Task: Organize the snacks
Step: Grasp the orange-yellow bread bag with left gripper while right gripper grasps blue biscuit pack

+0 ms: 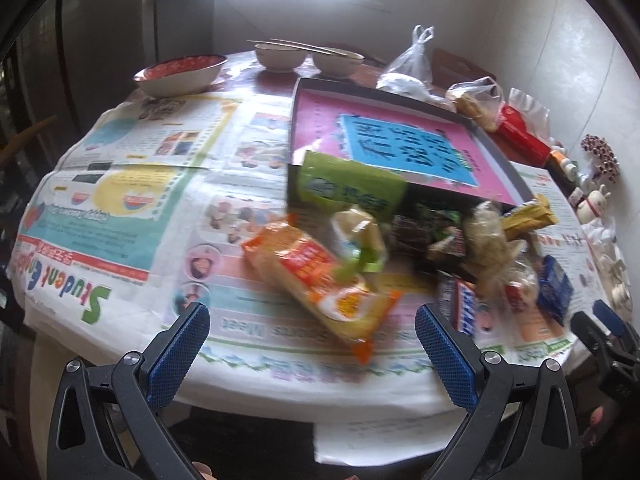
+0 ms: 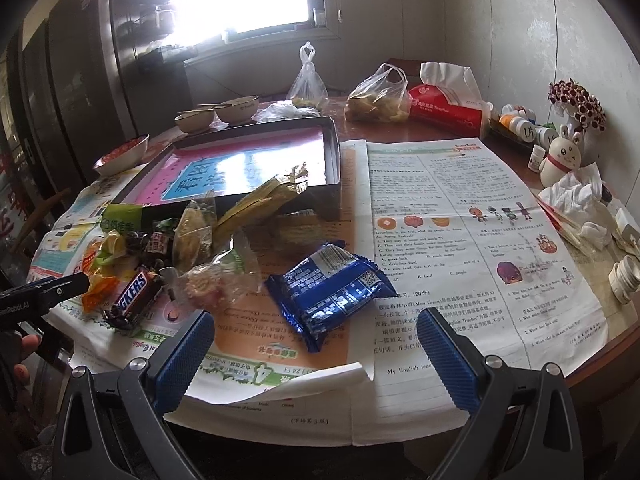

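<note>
Both grippers are hovering with fingers apart: the left gripper [image 1: 312, 332] facing the orange packet [image 1: 320, 280], the right gripper [image 2: 316, 338] facing the blue packet [image 2: 332, 292]. The snacks are lying heaped before the empty tray [image 2: 256, 160], probably waiting for sorting.

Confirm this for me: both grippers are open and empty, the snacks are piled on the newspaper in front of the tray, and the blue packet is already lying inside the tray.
Not quite. The blue packet is not in the tray; the right wrist view shows it lying on the newspaper, just ahead of the right gripper. The rest holds: the left gripper and the right are open and empty, and the snacks are piled before the tray.
</note>
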